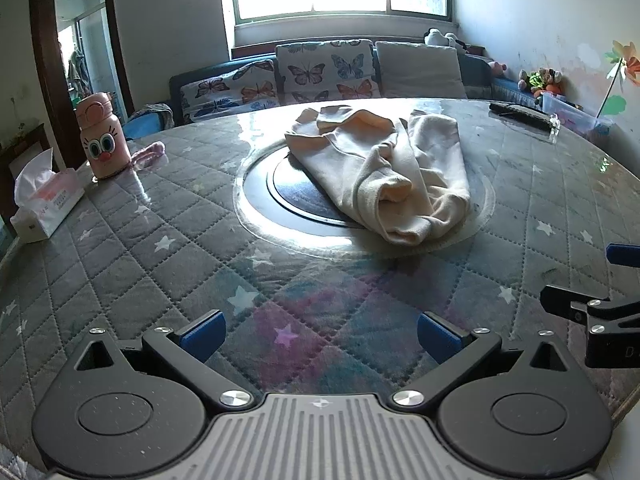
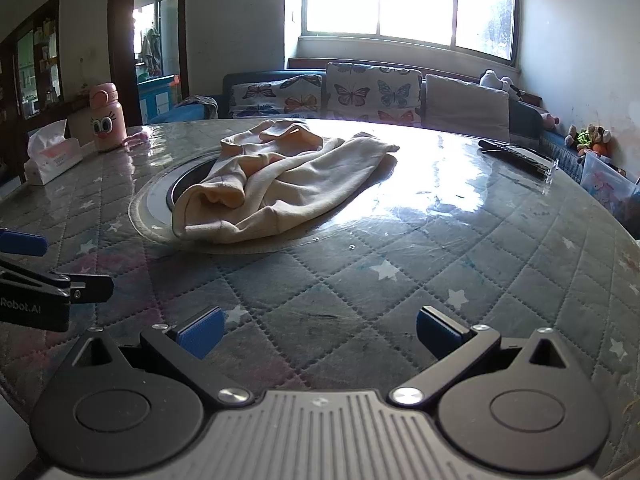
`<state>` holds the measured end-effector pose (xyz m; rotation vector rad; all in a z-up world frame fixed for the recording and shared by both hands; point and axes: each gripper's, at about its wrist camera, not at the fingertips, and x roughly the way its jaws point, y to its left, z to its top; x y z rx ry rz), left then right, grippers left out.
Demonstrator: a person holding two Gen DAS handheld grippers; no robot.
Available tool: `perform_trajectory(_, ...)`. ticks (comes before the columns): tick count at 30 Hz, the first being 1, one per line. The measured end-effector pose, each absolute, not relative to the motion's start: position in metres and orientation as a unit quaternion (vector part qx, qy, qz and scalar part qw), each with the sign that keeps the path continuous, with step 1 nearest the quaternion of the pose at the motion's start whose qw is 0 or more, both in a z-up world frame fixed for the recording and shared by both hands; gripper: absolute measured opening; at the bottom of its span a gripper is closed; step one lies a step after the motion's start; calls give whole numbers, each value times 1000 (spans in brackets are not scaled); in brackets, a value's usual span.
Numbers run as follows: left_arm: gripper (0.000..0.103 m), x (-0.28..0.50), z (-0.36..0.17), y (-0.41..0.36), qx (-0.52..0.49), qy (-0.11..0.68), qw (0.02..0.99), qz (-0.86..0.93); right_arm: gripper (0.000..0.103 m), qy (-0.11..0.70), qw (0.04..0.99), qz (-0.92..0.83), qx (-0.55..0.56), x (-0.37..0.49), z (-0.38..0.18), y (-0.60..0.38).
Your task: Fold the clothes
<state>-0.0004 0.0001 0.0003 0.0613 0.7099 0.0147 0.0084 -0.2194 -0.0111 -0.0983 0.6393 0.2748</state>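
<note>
A crumpled cream garment (image 1: 384,168) lies in a heap on the middle of the round quilted table (image 1: 280,320), partly over a dark round inset. It also shows in the right wrist view (image 2: 280,184). My left gripper (image 1: 320,338) is open and empty, low over the near table edge, well short of the garment. My right gripper (image 2: 318,334) is open and empty too, beside the left one. The right gripper's side shows at the right edge of the left wrist view (image 1: 600,312).
A pink cartoon bottle (image 1: 103,140) and a tissue box (image 1: 44,204) stand at the table's left. A dark remote on a clear stand (image 1: 524,116) lies at the far right. A sofa with butterfly cushions (image 1: 320,72) is behind the table.
</note>
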Motion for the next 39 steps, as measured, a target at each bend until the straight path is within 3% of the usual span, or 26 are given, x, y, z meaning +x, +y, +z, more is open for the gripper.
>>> perform_trajectory(39, 103, 1, -3, -9, 39, 365, 930, -8, 103, 324, 934, 140, -54, 7, -13, -213)
